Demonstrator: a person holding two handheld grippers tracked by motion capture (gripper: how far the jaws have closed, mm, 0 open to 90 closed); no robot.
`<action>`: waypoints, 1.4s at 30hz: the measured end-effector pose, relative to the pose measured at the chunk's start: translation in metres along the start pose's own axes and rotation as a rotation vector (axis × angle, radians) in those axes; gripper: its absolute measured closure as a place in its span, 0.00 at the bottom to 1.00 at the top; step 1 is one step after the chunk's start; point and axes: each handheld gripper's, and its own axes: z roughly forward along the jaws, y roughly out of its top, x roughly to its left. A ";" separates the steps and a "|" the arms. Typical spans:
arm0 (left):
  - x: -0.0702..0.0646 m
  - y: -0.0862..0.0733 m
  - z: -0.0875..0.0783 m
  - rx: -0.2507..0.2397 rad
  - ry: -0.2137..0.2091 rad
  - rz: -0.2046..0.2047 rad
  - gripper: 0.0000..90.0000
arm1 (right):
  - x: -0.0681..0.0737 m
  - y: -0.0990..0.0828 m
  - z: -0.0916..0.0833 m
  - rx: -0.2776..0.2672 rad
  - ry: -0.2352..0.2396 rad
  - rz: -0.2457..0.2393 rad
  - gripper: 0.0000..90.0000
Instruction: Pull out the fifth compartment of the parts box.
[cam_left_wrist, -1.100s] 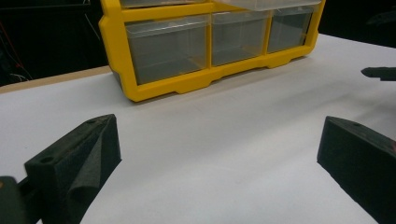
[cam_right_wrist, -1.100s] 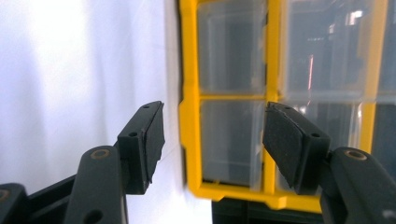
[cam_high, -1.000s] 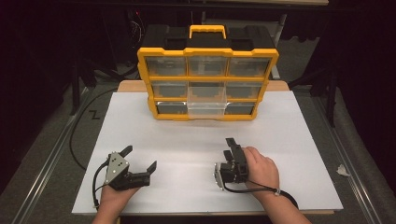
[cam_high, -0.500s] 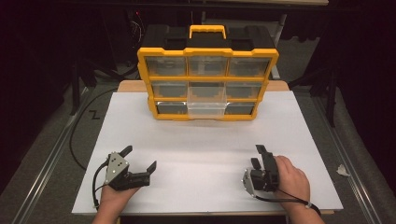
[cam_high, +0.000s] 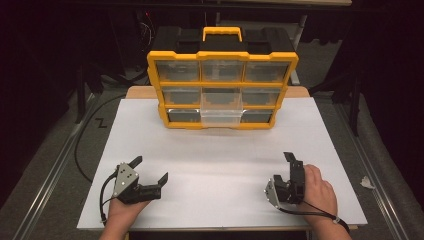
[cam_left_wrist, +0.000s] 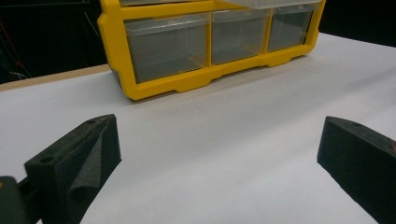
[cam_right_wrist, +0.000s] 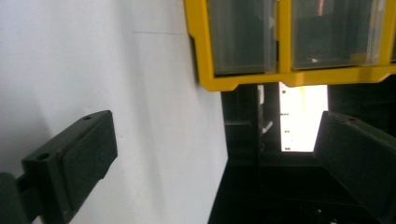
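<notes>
Yellow drawer organizer (cam_high: 222, 90) well beyond both grippers — left gripper (cam_high: 150, 170) and right gripper (cam_high: 283, 167) spread wide (nothing between).

No text, label, brand, number or sign legible anywhere: none on the yellow organiser (cam_high: 222, 90), none on its clear drawers (cam_left_wrist: 168, 44), none on the white table sheet (cam_high: 225, 160), none on either gripper
</notes>
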 end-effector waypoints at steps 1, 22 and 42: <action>0.000 0.000 0.000 0.000 0.000 0.000 0.00 | -0.001 0.001 -0.001 0.000 -0.009 0.006 0.01; 0.001 0.001 -0.002 -0.011 0.005 -0.001 0.00 | -0.010 -0.015 0.004 -0.004 0.123 0.443 0.01; 0.004 0.002 -0.002 -0.015 0.007 -0.017 0.00 | -0.025 -0.047 -0.004 -0.117 0.265 1.086 0.01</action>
